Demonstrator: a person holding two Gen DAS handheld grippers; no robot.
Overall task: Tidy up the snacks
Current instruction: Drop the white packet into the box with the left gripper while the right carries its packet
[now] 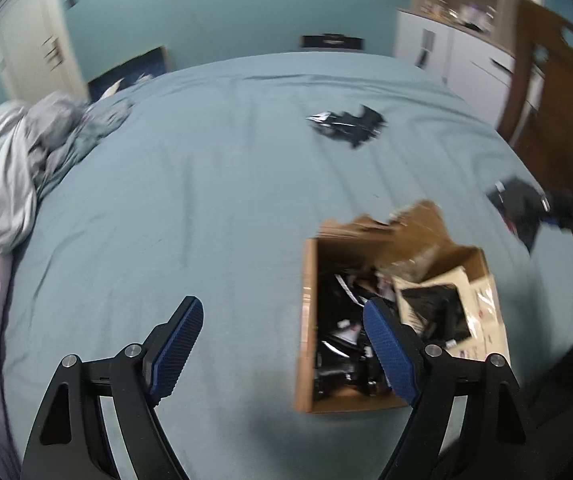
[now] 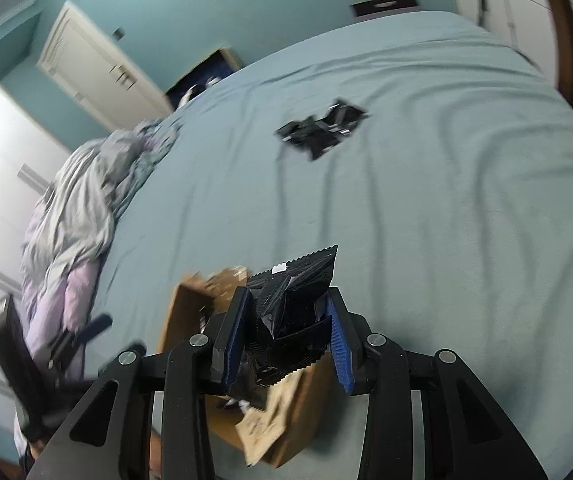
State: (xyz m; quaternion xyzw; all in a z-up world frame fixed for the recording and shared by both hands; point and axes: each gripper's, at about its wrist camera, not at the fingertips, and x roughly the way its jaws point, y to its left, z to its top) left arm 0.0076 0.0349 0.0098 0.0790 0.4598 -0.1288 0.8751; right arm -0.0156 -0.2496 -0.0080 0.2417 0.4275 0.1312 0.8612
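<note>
An open cardboard box (image 1: 306, 320) sits on the blue-grey bed, holding several black snack packets (image 1: 342, 344) and a beige pouch (image 1: 446, 304). My left gripper (image 1: 282, 344) is open and empty, low over the bed at the box's left edge. A small pile of black snack packets (image 1: 346, 124) lies further up the bed; it also shows in the right wrist view (image 2: 322, 132). My right gripper (image 2: 286, 336) is shut on a crumpled black snack packet (image 2: 290, 304), held above the box (image 2: 178, 316). In the left wrist view the right gripper (image 1: 558, 204) appears blurred with the packet at the far right.
Crumpled grey and pink bedding (image 1: 10, 168) is heaped at the bed's left side. White cabinets (image 1: 458, 52) and a wooden chair (image 1: 558, 92) stand to the right. A white door (image 2: 98, 68) is behind on the teal wall.
</note>
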